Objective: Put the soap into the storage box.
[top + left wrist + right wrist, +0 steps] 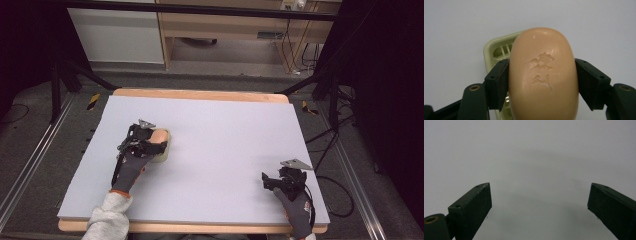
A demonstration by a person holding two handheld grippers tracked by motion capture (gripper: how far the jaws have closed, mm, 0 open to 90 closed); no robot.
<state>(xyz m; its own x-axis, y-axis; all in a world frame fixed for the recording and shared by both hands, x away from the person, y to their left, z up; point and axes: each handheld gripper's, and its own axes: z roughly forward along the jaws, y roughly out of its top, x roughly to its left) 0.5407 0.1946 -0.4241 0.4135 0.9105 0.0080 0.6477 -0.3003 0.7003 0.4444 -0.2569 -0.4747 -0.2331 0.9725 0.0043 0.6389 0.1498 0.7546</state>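
Soap bar (543,75) clamped in left hand-held gripper (542,82) above its dish (496,50); slick sides could slip free. Right hand-held gripper (539,202) open.

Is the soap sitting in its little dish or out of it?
Out, it seems: the left gripper is shut on the soap, holding it above the green dish. Whether they touch underneath is hidden.

Grey table (225,150) – wooden cabinet (230,30) behind.
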